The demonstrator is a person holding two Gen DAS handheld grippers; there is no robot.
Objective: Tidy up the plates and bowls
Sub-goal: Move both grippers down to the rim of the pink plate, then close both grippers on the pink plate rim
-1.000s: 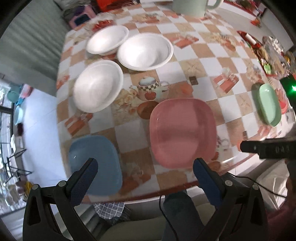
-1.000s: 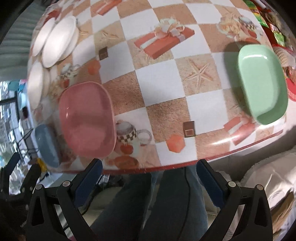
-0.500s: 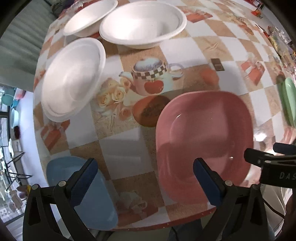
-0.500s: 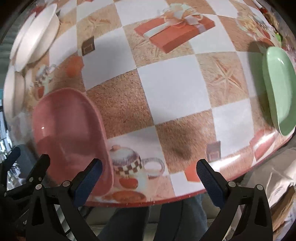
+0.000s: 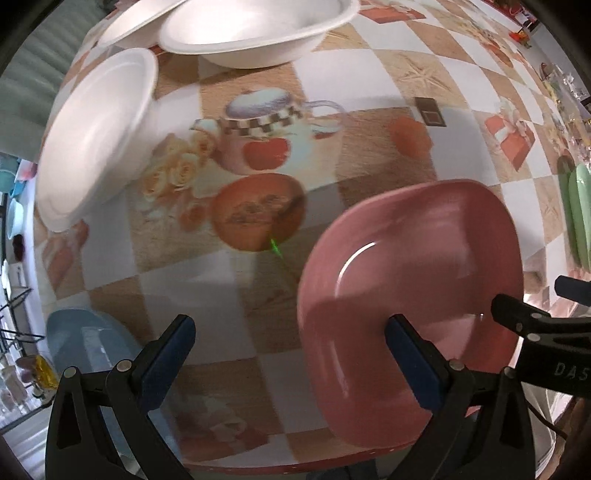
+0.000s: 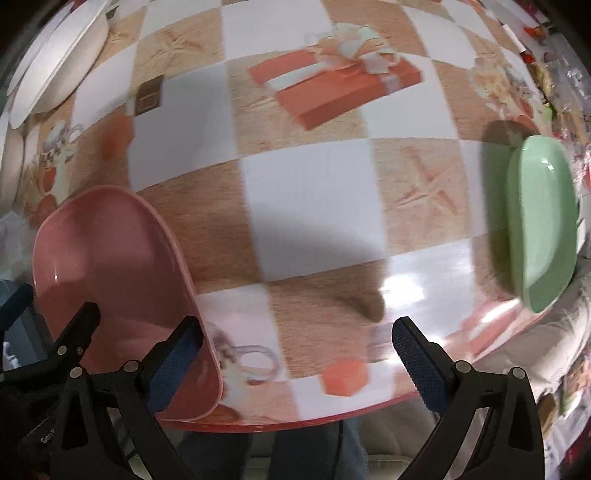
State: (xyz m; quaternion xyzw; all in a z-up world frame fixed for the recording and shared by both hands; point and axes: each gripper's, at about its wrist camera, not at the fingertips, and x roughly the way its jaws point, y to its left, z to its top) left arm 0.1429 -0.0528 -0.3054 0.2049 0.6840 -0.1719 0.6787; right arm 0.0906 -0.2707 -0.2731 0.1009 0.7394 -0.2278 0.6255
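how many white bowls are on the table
3, clustered at the far left: one at the left edge, one at the top centre, one partly behind it. More may lie out of frame.

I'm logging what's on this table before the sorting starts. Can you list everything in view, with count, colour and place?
White bowls: three, white, far left part of the table, two at the back overlapping.
Pink plate: one, pink, near edge, between the two grippers.
Blue plate: one, pale blue, near left corner.
Green plate: one, pale green, right edge.
Tablecloth: one, checked orange and white, printed with teapots and gift boxes.
Clutter: small items, far right, too blurred to name.
Left gripper: open, above the near edge.
Right gripper: open, beside the pink plate.
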